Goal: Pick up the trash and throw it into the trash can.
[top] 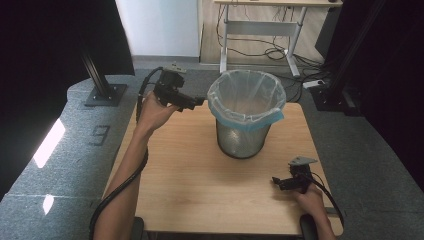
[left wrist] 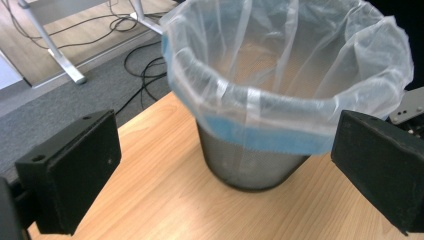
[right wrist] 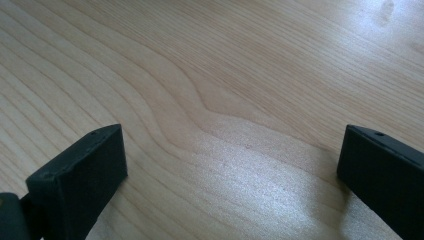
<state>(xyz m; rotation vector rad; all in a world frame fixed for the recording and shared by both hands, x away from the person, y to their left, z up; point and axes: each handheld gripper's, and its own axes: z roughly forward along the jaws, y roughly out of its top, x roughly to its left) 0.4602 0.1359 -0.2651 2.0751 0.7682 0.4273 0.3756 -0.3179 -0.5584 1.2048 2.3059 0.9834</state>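
While the round metal mesh bin (top: pixel 243 135) stands on the far middle of the pale wooden table (top: pixel 190 180), a thin clear bag (left wrist: pixel 285 65) with a blue edge lines it. Left gripper (top: pixel 192 101), jaws wide apart, hangs just beside its rim; right gripper (top: pixel 282 183), also spread and empty, sits low over bare wood, well apart.

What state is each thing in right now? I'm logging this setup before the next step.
Bin: upright on the table, apart from both grippers.
Bag: lining the bin, mouth open, edge folded over the rim; nothing seen inside.
Left gripper: open, held near the bin's rim, holding nothing.
Right gripper: open, low over the table, holding nothing.
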